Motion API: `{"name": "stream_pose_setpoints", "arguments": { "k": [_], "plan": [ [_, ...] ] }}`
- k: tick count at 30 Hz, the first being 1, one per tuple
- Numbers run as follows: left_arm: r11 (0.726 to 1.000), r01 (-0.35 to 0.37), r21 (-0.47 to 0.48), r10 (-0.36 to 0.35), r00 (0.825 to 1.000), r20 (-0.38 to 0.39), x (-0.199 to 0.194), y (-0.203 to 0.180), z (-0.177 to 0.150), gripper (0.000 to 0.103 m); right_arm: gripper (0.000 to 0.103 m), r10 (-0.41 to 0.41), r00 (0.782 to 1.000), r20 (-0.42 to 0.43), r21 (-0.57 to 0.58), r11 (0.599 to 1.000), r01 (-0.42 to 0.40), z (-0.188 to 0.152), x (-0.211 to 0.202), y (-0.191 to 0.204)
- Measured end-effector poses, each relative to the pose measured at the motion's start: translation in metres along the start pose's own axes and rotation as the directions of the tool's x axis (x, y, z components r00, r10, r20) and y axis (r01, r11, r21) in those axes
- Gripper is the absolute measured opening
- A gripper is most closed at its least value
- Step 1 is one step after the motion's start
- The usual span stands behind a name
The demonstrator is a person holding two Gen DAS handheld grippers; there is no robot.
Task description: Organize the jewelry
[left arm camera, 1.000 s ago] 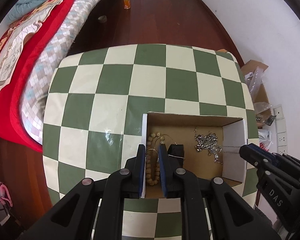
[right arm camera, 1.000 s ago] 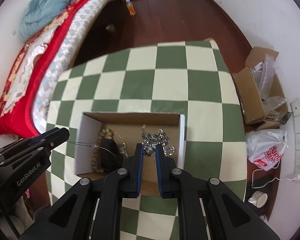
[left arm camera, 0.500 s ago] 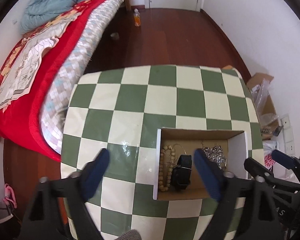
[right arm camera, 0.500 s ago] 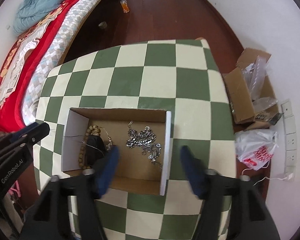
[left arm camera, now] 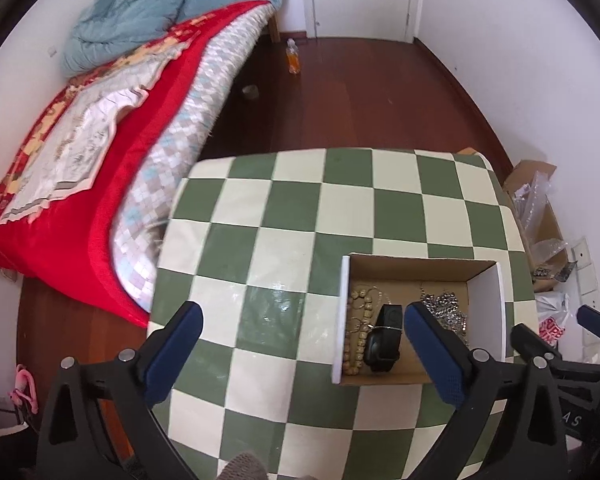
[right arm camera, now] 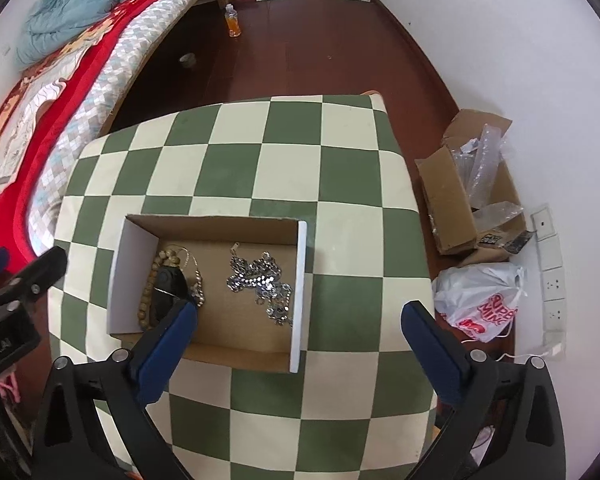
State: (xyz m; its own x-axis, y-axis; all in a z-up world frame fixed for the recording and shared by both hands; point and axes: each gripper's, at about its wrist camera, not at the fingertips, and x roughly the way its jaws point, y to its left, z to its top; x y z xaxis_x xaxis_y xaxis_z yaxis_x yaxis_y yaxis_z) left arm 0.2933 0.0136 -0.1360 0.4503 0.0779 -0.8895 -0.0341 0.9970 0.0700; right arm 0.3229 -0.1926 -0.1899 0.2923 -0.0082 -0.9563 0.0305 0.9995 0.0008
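Note:
An open cardboard box (left arm camera: 496, 308) (right arm camera: 300, 280) stands on the green-and-cream checkered table (left arm camera: 284, 216) (right arm camera: 284, 160). Inside lie a wooden bead bracelet (left arm camera: 356, 332) (right arm camera: 150, 284), a black watch (left arm camera: 384, 340) (right arm camera: 168, 284) with a thin wire hoop across it, and a silver chain (left arm camera: 444, 308) (right arm camera: 260, 280). My left gripper (left arm camera: 300, 344) is open and empty, raised above the table left of the box. My right gripper (right arm camera: 300, 344) is open and empty, raised above the box's near right corner. Each gripper shows at the edge of the other's view.
A bed with a red cover (left arm camera: 80, 168) (right arm camera: 32, 92) runs along the left. An orange bottle (left arm camera: 293, 56) (right arm camera: 233, 22) stands on the wooden floor. An open carton with plastic wrap (right arm camera: 468, 184) and a white plastic bag (right arm camera: 480, 300) lie right of the table by wall sockets.
Both grippers have opened wide and pulled up and back from the box. The wire hoop that the left gripper held over the box now lies on the watch.

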Motion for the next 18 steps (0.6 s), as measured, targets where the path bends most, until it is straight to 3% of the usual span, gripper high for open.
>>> {"name": "stream_pose_setpoints", "arguments": {
  "k": [12,18],
  "plan": [
    [1.000,0.009,-0.027,-0.005,0.991,0.135,-0.069,0.005,-0.051,0.103,0.103,-0.037,0.991,0.129,0.027,0.999,0.034,-0.043,-0.053,-0.008],
    [0.999,0.028,-0.020,-0.024,0.979,0.202,-0.113,0.003,-0.078,0.103,0.103,-0.052,0.970,0.239,0.020,0.999,0.048,-0.074,-0.106,-0.010]
  ]
}}
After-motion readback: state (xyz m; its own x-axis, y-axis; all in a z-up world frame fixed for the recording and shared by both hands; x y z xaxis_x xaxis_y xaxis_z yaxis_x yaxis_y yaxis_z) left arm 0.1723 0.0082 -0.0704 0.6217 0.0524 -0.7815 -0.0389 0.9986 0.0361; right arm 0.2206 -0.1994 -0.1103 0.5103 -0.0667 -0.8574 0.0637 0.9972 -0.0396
